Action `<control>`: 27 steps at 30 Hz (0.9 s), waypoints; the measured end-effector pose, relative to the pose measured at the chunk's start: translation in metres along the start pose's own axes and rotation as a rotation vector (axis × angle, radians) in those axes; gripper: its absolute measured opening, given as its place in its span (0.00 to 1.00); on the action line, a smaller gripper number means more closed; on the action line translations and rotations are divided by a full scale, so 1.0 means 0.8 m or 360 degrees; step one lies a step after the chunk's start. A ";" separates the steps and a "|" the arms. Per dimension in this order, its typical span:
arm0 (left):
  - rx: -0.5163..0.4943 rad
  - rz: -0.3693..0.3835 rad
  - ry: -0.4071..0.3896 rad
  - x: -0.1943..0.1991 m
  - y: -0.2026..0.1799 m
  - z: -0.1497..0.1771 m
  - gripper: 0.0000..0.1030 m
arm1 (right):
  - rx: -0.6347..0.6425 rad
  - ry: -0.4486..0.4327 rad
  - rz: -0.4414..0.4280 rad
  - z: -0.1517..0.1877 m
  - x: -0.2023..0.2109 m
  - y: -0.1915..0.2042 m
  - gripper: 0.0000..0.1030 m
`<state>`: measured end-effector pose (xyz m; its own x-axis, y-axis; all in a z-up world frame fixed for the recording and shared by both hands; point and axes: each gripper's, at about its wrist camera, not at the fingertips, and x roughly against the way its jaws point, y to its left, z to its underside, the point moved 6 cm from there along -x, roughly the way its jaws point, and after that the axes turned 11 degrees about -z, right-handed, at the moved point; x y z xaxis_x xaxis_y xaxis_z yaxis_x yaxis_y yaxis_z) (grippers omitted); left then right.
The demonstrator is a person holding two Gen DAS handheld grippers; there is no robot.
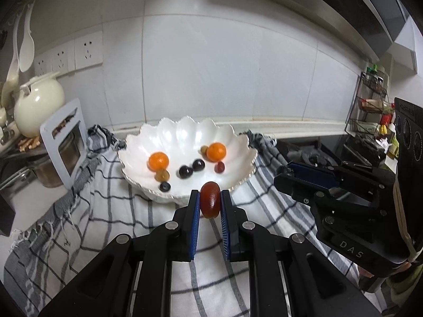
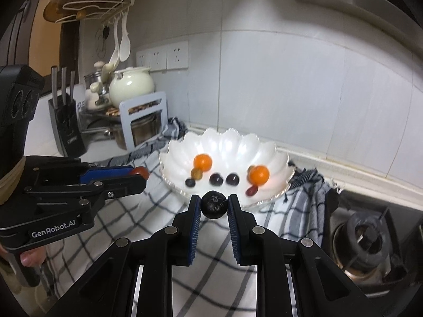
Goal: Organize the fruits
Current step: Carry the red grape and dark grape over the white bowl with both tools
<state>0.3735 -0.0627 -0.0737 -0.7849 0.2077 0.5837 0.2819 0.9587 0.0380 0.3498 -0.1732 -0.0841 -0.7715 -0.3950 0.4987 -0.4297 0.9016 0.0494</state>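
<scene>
A white scalloped bowl (image 1: pixel 148 142) stands on a checked cloth and holds two small oranges (image 1: pixel 158 160), dark grapes (image 1: pixel 185 171), a blueberry and other small fruits. My left gripper (image 1: pixel 210 200) is shut on a red-brown oval fruit (image 1: pixel 210 200) just in front of the bowl's near rim. My right gripper (image 2: pixel 214 204) is shut on a dark round fruit (image 2: pixel 214 204), also just short of the bowl (image 2: pixel 277 155). Each gripper shows in the other's view: the right one (image 1: pixel 286 171) at right, the left one (image 2: pixel 138 173) at left with its red fruit.
The checked cloth (image 1: pixel 111 224) covers the counter. A grey stand with a steel pot (image 1: pixel 64 142), a cream teapot (image 1: pixel 37 105) and a knife block (image 2: pixel 66 124) stand at left. A gas burner (image 2: pixel 367 240) and a spice rack (image 1: pixel 370 100) are at right. A tiled wall is behind.
</scene>
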 end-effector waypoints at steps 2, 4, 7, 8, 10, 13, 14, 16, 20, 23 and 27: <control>0.0012 -0.0009 -0.0015 -0.002 0.003 -0.008 0.16 | -0.0005 -0.0024 0.0001 -0.009 -0.002 -0.002 0.21; 0.0025 -0.0025 -0.0029 -0.004 0.006 -0.017 0.16 | -0.0019 -0.0041 -0.0001 -0.019 -0.007 -0.007 0.22; 0.0055 -0.0043 -0.0030 -0.013 0.012 -0.031 0.16 | -0.0059 -0.0050 -0.0009 -0.031 -0.016 -0.018 0.22; 0.0064 -0.0041 -0.0030 -0.016 0.013 -0.036 0.16 | -0.0081 -0.0052 -0.0016 -0.036 -0.021 -0.022 0.22; 0.0083 -0.0047 -0.0027 -0.024 0.016 -0.045 0.16 | -0.0114 -0.0044 -0.0024 -0.043 -0.030 -0.031 0.21; 0.0092 -0.0055 -0.0021 -0.036 0.019 -0.057 0.16 | -0.0159 -0.0023 -0.0037 -0.052 -0.047 -0.043 0.22; 0.0099 -0.0047 -0.0004 -0.044 0.020 -0.061 0.16 | -0.0175 -0.0012 -0.0043 -0.055 -0.054 -0.048 0.22; 0.0111 -0.0035 0.0012 -0.054 0.022 -0.066 0.16 | -0.0205 0.0011 -0.0054 -0.060 -0.067 -0.057 0.22; 0.0140 -0.0048 0.0041 -0.078 0.029 -0.080 0.16 | -0.0238 0.0057 -0.0051 -0.071 -0.091 -0.074 0.22; 0.0159 -0.0038 0.0077 -0.098 0.033 -0.089 0.16 | -0.0245 0.0097 -0.0037 -0.079 -0.111 -0.085 0.22; 0.0168 -0.0033 0.0132 -0.123 0.033 -0.098 0.16 | -0.0250 0.0143 -0.0025 -0.087 -0.131 -0.096 0.22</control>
<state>0.5015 -0.0730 -0.0666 -0.7405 0.1750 0.6489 0.2030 0.9786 -0.0323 0.4967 -0.1887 -0.0799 -0.7175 -0.3982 0.5715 -0.3575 0.9147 0.1886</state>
